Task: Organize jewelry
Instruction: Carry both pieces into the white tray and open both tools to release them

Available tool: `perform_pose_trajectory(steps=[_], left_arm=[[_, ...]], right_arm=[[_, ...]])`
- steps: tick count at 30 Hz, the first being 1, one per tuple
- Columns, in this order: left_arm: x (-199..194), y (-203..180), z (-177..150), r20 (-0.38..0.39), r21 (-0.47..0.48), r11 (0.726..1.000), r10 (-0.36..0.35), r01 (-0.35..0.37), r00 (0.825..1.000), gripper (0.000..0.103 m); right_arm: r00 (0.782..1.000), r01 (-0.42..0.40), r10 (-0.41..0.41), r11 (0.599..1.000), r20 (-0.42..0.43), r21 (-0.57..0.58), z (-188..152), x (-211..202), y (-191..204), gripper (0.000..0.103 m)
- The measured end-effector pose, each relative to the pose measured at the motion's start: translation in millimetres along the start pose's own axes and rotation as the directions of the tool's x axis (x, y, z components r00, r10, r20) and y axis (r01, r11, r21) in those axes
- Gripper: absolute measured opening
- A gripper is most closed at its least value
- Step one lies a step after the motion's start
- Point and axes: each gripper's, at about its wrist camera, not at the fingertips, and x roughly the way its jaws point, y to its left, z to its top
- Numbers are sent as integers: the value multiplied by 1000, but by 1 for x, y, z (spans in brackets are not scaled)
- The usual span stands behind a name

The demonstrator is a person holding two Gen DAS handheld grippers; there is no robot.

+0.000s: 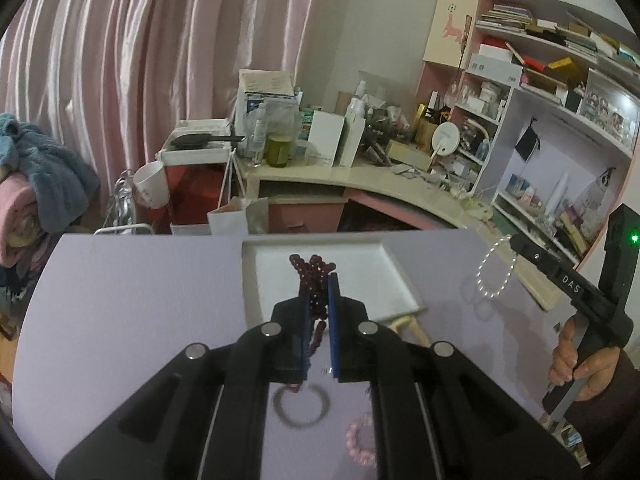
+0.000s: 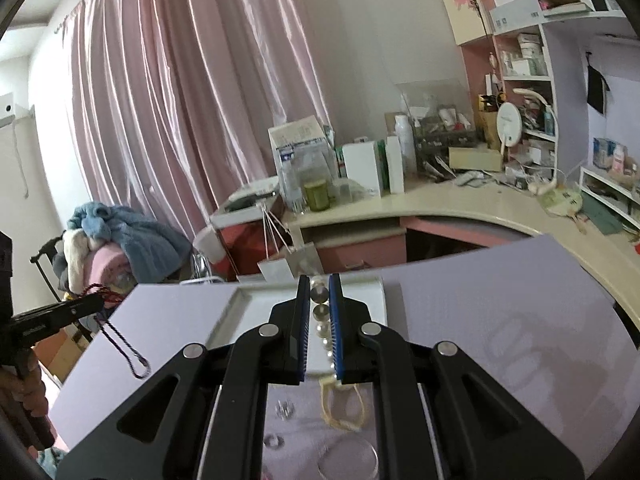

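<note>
My left gripper [image 1: 319, 280] is shut on a dark red bead bracelet [image 1: 312, 272] and holds it above the white tray [image 1: 256, 280] on the lilac mat. My right gripper [image 2: 319, 282] is shut on a white pearl bracelet [image 2: 320, 320], which hangs as a loop in the left wrist view [image 1: 496, 270] to the right of the tray [image 2: 236, 304]. In the right wrist view the left gripper [image 2: 96, 302] shows at the far left with a red cord [image 2: 120, 344] dangling from it.
On the mat near me lie a clear bangle [image 1: 301, 404], a pink bead bracelet [image 1: 360, 438], a yellowish band [image 2: 343, 404], a small ring [image 2: 273, 440] and a clear round piece [image 2: 348, 460]. A cluttered desk [image 1: 360, 176] and shelves stand behind the mat.
</note>
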Motion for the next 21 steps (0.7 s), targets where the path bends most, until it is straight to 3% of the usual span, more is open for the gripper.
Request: perform_pose_trajectory(steps=[10, 21], left_arm=[[65, 3, 51, -36, -21, 998, -55, 54, 998, 8], [149, 13, 61, -116, -13, 998, -55, 54, 992, 8]], right_arm=[[999, -31, 31, 1000, -40, -5, 37, 62, 13, 10], [974, -14, 17, 1000, -225, 14, 12, 160, 9, 10]])
